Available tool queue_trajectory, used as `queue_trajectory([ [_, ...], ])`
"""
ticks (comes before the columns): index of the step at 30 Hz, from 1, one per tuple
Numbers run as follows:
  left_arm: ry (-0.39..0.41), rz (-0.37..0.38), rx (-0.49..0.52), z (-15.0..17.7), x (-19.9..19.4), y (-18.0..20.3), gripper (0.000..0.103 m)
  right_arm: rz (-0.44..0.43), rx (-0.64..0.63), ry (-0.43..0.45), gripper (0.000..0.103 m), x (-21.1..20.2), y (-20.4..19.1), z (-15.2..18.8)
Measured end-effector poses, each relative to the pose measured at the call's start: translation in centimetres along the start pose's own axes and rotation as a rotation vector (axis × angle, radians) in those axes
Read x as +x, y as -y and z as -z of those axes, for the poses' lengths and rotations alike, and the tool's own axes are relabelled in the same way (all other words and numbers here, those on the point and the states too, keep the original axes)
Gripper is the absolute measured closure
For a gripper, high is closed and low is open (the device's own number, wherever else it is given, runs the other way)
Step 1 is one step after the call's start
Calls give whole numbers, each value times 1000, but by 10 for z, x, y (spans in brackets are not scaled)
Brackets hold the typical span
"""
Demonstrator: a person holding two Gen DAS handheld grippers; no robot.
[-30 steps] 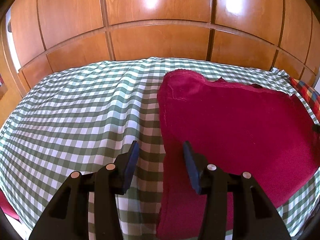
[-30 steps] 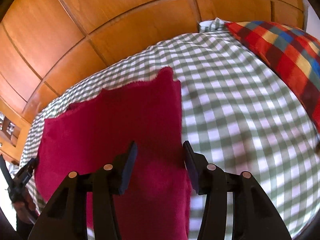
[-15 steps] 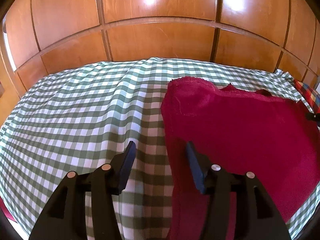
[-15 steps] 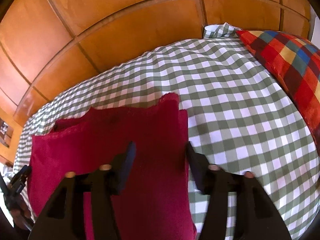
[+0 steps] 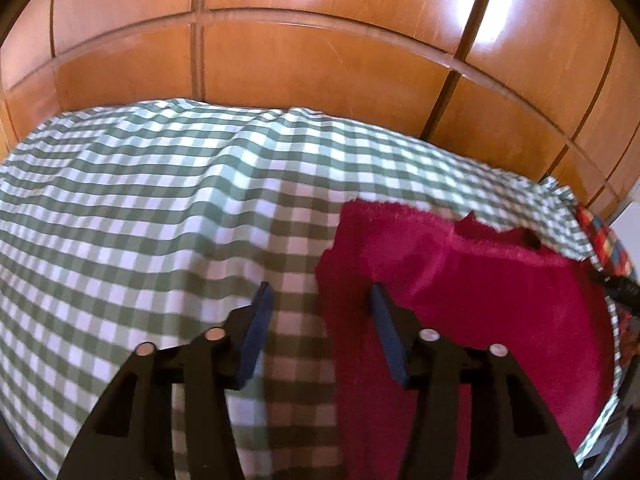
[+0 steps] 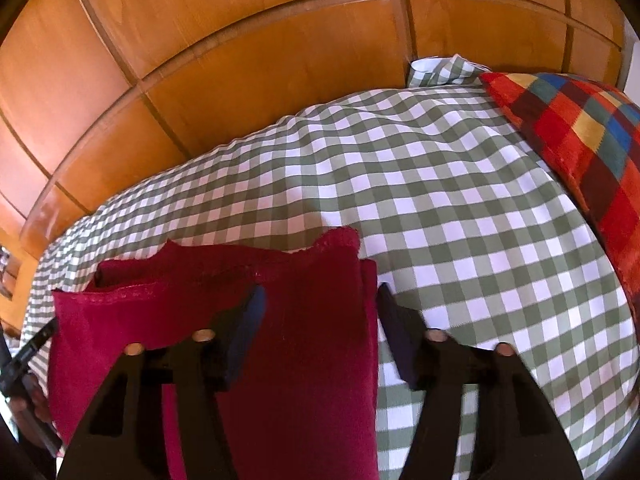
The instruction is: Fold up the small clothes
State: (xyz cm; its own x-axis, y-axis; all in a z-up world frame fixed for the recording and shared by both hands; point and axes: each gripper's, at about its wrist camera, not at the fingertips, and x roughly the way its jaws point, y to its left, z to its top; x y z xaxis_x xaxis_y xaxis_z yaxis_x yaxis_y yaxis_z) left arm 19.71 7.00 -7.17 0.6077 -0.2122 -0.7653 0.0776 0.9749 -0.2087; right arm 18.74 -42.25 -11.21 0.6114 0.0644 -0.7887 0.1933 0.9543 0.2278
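A: Where's the garment?

B: The dark red fleece garment [image 5: 480, 300] lies on the bed [image 5: 140, 220], which has a green-and-white checked cover. It's toward the near side, with its far edge rumpled and one layer partly over another; the right wrist view [image 6: 224, 308] shows that doubled edge best

A: And the left gripper?

B: The left gripper [image 5: 318, 300] points down over the garment's left border. Its jaws are spread but closing. The left one is over bare checked cloth, the right one over the red fabric, so the garment's edge runs between them. The pads aren't pressing on it

A: The right gripper?

B: Much the same, mirrored. The right gripper [image 6: 320, 300] straddles the garment's right edge: left jaw over the fleece, right jaw over the checked cover just beside the edge. Those jaws are also apart and closing, with nothing pinched. Whether the tips touch the fabric I can't tell

A: Anything else nearby?

B: A multicoloured plaid cushion [image 6: 580, 128] at the right end of the bed, well apart from the garment, and glossy wooden panels [image 5: 320, 60] along the far side. In the right wrist view the other gripper's dark tip shows at the left border, by the garment's left side
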Motion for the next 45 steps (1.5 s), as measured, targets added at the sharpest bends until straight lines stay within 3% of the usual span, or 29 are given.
queue_trajectory([
  [2,-6,20,-7,-4,4,0,68,10,-11,-1,71,2,-2,-1],
  [4,-14,60,-6,-7,8,3,87,25,-34,-1,82,2,-5,0],
  [6,-2,56,11,-8,8,8,95,44,-56,1,93,2,-7,1],
  [7,6,63,22,-8,7,11,97,59,-68,10,93,0,-9,1],
  [14,107,80,0,-15,-19,9,98,49,-68,127,95,-27,-18,-11],
  [18,134,35,2,-24,-19,10,98,61,-43,140,95,-15,-24,-24],
  [23,56,-52,-8,-26,15,14,98,125,-19,26,95,34,-17,-14],
  [26,0,-102,4,-18,36,17,96,113,-11,28,95,34,-15,-11],
  [27,4,-107,5,-18,35,17,94,102,-5,25,91,33,-13,-13],
  [30,18,-154,-3,-18,28,17,71,100,-4,25,59,23,-9,-14],
  [31,36,-165,-11,-18,19,17,69,94,-9,40,48,15,-8,-12],
  [38,120,-168,56,16,-33,31,69,-3,16,40,44,-28,7,25],
  [40,112,-167,63,34,-44,30,54,-61,55,10,44,-39,22,47],
  [41,108,-159,55,42,-48,28,51,-94,71,-10,44,-44,27,59],
  [43,80,-122,20,62,-56,18,50,-150,89,-41,44,-51,34,79],
  [45,59,-98,7,80,-63,13,50,-214,114,-67,36,-59,39,103],
])
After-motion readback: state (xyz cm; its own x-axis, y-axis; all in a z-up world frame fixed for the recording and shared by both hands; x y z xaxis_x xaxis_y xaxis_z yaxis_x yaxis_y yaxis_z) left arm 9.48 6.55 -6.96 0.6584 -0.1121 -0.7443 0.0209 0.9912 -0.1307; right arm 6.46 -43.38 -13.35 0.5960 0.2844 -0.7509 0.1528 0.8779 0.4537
